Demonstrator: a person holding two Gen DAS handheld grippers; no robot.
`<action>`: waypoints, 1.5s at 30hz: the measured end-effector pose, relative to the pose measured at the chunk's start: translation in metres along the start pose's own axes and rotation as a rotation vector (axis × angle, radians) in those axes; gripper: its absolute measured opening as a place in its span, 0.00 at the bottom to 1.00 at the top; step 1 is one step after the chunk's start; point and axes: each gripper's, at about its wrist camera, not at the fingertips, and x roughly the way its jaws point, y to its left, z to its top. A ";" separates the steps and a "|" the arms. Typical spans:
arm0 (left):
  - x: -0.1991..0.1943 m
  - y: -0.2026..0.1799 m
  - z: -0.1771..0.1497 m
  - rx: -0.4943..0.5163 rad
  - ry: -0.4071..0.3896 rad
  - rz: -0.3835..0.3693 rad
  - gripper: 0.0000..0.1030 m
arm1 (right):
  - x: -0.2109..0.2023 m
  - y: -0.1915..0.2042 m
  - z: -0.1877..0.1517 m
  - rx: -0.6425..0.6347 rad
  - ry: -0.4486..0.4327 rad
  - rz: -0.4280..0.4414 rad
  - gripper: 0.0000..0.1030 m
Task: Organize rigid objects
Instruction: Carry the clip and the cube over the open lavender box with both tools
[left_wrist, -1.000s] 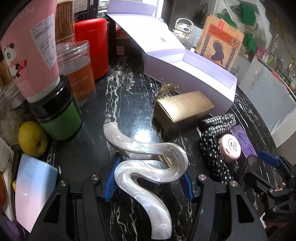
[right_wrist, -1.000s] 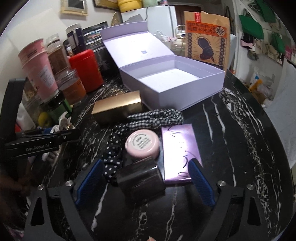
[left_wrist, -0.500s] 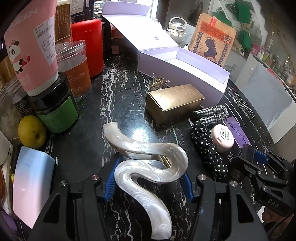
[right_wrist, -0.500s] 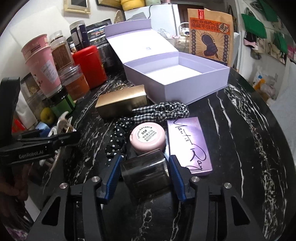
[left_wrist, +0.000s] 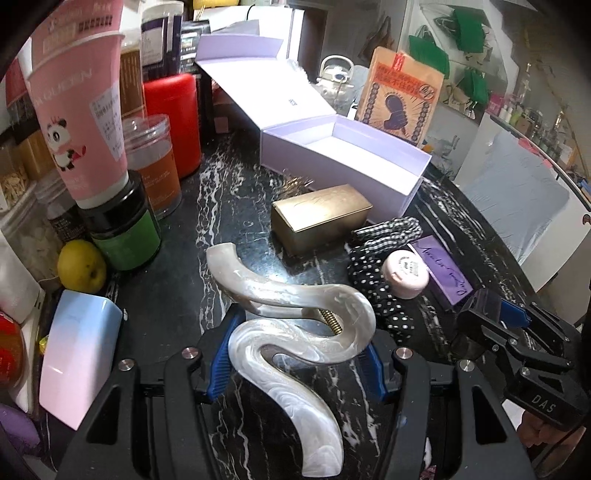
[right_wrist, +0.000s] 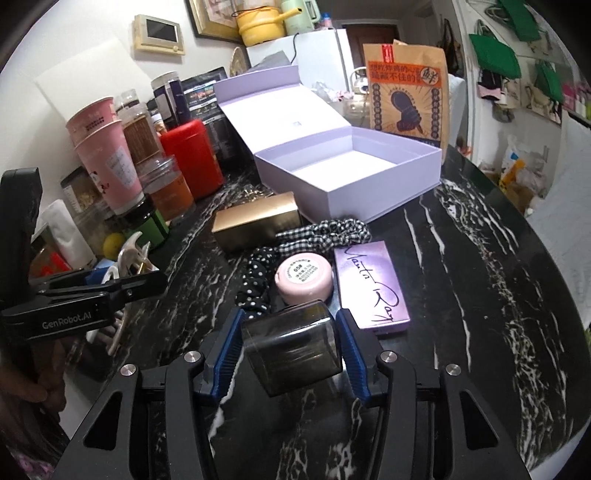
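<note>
Home kitchen: fridge (right_wrist: 314, 48), yellow pot (right_wrist: 258, 22) on top (cluttered marble counter (right_wrist: 461, 277)).

Pearly hair clip (left_wrist: 295, 332) in left claw (left_wrist: 295, 360)

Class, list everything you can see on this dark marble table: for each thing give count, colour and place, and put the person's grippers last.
Gift box: one, lilac, open, at back.
Small box: one, gold, before it.
Scrunchies: two, black-and-white, mid-table.
Round compact: one, pink, on scrunchies.
Palette: one, purple, right of compact.
Canister: one, red, back left.
Lemon: one, yellow, left edge.
Left gripper: shut on pearly hair claw.
Right gripper: shut on smoky dark case.
</note>
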 end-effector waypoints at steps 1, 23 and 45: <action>-0.003 -0.001 0.001 0.000 -0.004 -0.003 0.56 | -0.003 0.001 0.000 -0.001 -0.003 0.001 0.49; 0.000 -0.026 0.068 0.063 -0.052 -0.052 0.56 | -0.014 -0.009 0.043 0.006 -0.042 -0.002 0.49; 0.044 -0.026 0.140 0.087 -0.079 -0.060 0.56 | 0.021 -0.025 0.116 -0.041 -0.047 -0.022 0.49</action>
